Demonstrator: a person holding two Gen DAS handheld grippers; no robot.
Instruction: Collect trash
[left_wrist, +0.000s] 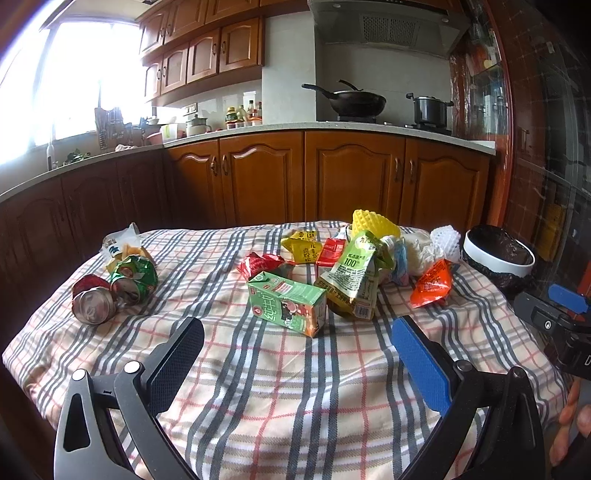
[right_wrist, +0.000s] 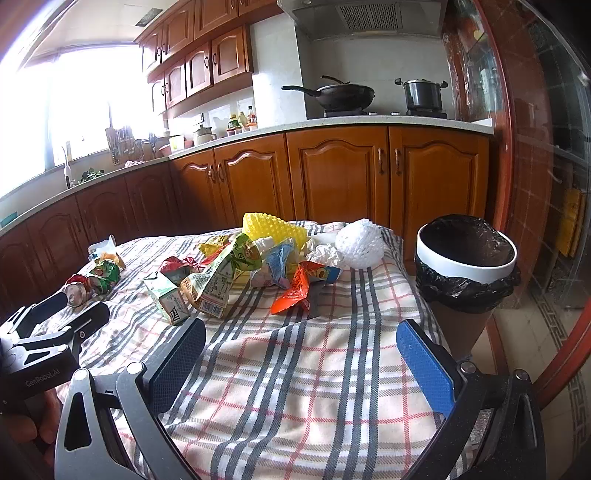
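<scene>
Both my claws, left (left_wrist: 297, 338) and right (right_wrist: 301, 338), gape wide and empty; green carton (left_wrist: 290, 304) at frame centre, bin (right_wrist: 466, 251) right.

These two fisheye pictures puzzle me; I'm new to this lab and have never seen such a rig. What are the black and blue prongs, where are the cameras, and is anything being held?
No robot here: a person holds one claw in each hand, each with its own camera looking forward along its fingers. One picture looks out from the left claw, the other from the right claw. Both are open and hold nothing. They hover over a plaid tablecloth strewn with trash: a green carton, crushed cans, an orange wrapper, white foam netting. A lined trash bin stands beside the table on the right.
</scene>
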